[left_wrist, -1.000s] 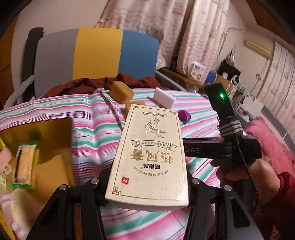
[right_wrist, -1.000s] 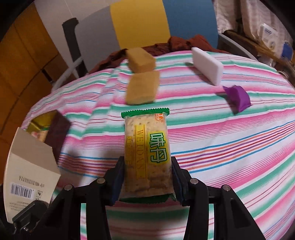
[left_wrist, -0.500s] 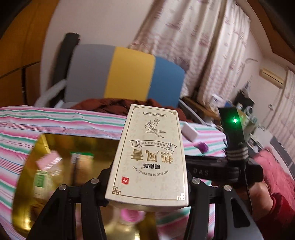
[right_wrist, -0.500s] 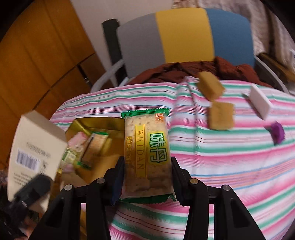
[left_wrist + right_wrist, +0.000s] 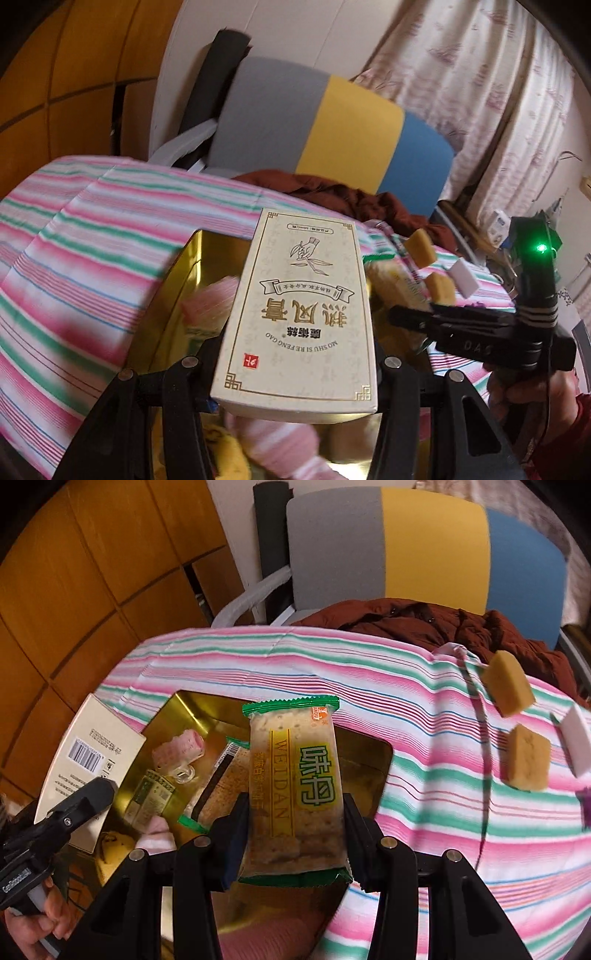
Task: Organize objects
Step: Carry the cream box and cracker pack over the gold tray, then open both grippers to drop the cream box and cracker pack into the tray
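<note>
My left gripper [image 5: 295,373] is shut on a cream carton with gold print [image 5: 299,314], held above a gold tray [image 5: 192,280]. In the right wrist view the same carton [image 5: 88,760] hangs at the tray's left edge. My right gripper [image 5: 295,834] is shut on a green-edged cracker packet [image 5: 295,790], also over the gold tray [image 5: 369,760]. The tray holds a pink wrapped sweet [image 5: 177,749], a second cracker packet [image 5: 221,782] and a small green box [image 5: 151,797].
On the striped cloth [image 5: 424,812] to the right lie two yellow sponges [image 5: 508,688] [image 5: 526,757], a white block [image 5: 576,742] and a purple piece [image 5: 586,806]. A dark red jacket [image 5: 424,620] lies on a grey, yellow and blue chair [image 5: 424,542] behind.
Both grippers have swung left with their loads, from over the striped cloth to above the gold tray. Neither grip has changed.
</note>
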Demonstrator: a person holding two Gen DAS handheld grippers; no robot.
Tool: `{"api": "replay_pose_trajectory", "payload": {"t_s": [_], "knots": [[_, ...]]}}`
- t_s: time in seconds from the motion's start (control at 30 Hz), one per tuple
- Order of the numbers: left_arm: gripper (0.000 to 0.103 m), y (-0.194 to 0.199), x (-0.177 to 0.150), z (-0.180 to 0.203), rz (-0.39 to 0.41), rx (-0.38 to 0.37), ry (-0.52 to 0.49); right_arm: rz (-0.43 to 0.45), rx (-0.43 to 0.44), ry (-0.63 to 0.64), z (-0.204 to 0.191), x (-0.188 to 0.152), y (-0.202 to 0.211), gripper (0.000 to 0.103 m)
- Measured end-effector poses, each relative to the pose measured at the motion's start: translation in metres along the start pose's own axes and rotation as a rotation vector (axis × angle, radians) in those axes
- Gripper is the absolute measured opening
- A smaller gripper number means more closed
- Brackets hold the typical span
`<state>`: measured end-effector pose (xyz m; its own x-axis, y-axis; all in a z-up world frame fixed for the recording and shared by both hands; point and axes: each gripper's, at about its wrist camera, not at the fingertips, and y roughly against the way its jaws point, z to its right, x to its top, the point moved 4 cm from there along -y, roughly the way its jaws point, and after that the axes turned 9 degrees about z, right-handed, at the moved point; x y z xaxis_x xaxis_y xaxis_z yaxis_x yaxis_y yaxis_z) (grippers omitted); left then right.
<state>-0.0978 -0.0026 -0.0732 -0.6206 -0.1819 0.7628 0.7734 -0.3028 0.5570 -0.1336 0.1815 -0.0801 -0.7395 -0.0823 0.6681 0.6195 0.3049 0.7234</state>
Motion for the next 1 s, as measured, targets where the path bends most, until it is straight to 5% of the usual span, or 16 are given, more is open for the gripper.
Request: {"api": "replay_pose_trajectory", "payload": {"t_s": [0.2,0.53,0.63,1.0], "knots": [[0.053,-0.013,-0.009,-0.010,-0.055,0.021,-0.003,-0.034,-0.032,0.044,-0.002,0.003,-0.020,0.055],[0.054,-0.029,-0.014,0.001,-0.091,0.035,-0.039,0.054,-0.004,0.005,-0.002,-0.006,0.024,0.062],[0.069,-0.033,-0.015,0.002,-0.117,0.071,-0.051,0.068,0.006,-0.016,0.000,-0.010,0.035,0.062],[0.075,0.003,-0.005,0.010,-0.009,0.201,-0.138,0.105,0.030,-0.066,0.009,-0.022,0.059,0.062]]}}
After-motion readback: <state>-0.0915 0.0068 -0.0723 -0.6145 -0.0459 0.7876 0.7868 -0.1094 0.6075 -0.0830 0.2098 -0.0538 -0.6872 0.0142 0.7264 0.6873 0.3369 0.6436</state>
